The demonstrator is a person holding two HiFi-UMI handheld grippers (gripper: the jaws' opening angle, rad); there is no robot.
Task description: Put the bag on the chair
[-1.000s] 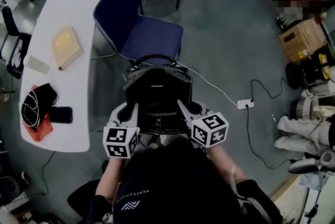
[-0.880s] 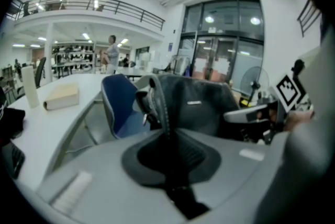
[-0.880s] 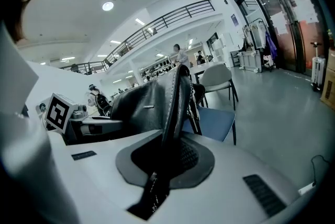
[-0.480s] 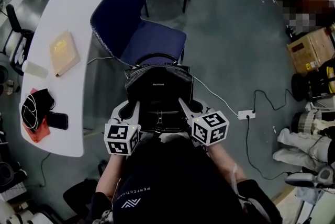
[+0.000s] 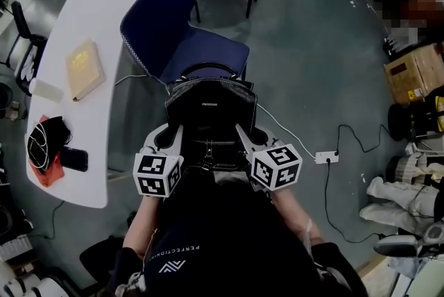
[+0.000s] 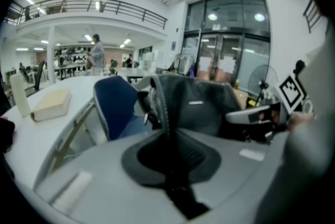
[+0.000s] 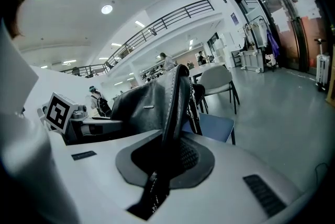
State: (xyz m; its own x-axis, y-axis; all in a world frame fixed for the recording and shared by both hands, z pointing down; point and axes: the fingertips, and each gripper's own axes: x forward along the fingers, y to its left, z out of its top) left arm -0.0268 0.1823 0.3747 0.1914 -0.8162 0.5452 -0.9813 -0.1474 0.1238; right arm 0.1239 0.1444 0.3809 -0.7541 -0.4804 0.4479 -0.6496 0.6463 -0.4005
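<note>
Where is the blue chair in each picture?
Head view: the blue chair is at top middle, just beyond the black bag.
Left gripper view: left of middle, beside the bag's left edge.
Right gripper view: only its seat shows, right of the bag.
Shared landmark: the black bag, near the middle of all three.

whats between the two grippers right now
The black handbag: in the head view it sits between the left gripper and the right gripper, and each gripper view shows its jaws shut on one side edge.
</note>
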